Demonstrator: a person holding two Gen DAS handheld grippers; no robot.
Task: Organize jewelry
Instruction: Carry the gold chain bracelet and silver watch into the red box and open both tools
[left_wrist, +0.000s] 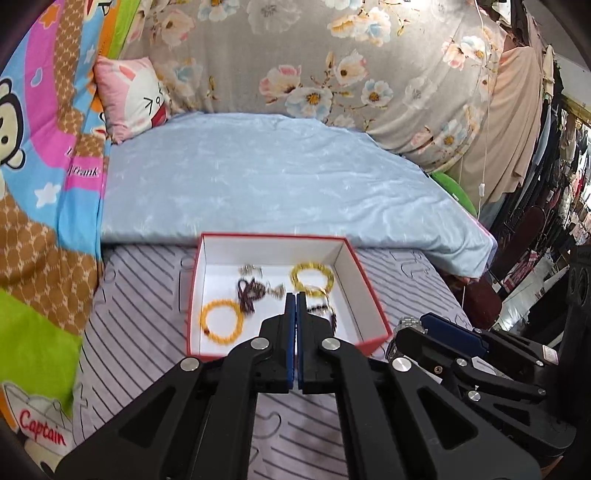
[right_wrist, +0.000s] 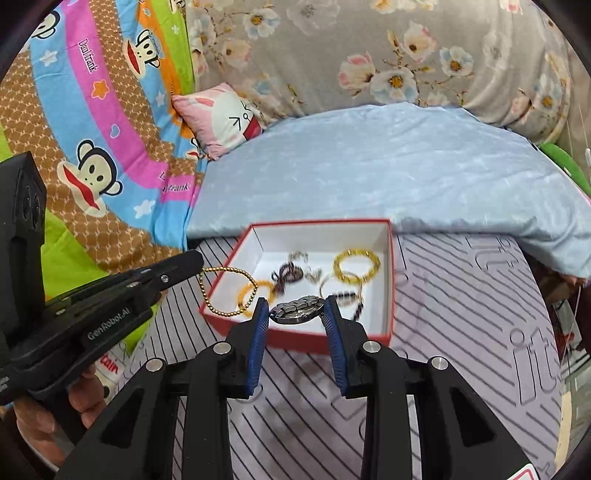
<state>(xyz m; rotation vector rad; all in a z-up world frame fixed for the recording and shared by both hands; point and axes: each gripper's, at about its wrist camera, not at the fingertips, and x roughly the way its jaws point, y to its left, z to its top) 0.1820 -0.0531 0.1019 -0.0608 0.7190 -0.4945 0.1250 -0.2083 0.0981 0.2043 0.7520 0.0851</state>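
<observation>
A red box (left_wrist: 369, 291) (right_wrist: 314, 341) with a white inside lies on the striped mattress. In it are a yellow bead bracelet (left_wrist: 312, 278) (right_wrist: 356, 266), an orange bracelet (left_wrist: 221, 321) and a dark bead strand (right_wrist: 288, 275). My right gripper (right_wrist: 295, 301) is shut on a silver metal watch (right_wrist: 297, 310) above the box's near edge. At the left, my left gripper (right_wrist: 197, 260) is shut on a gold bead chain (right_wrist: 229, 295) that hangs in a loop over the box's left corner. In the left wrist view the left gripper (left_wrist: 296, 295) hides the chain, and the right gripper (left_wrist: 424, 321) and watch (left_wrist: 406, 325) sit to the right.
A folded light blue quilt (left_wrist: 277, 177) lies right behind the box. A pink cushion (left_wrist: 133, 96) and a cartoon blanket (right_wrist: 92, 166) are at the left, a floral cover (right_wrist: 369, 55) at the back. A person's hand (right_wrist: 44, 417) holds the left gripper. Hanging clothes (left_wrist: 554, 184) stand right of the bed.
</observation>
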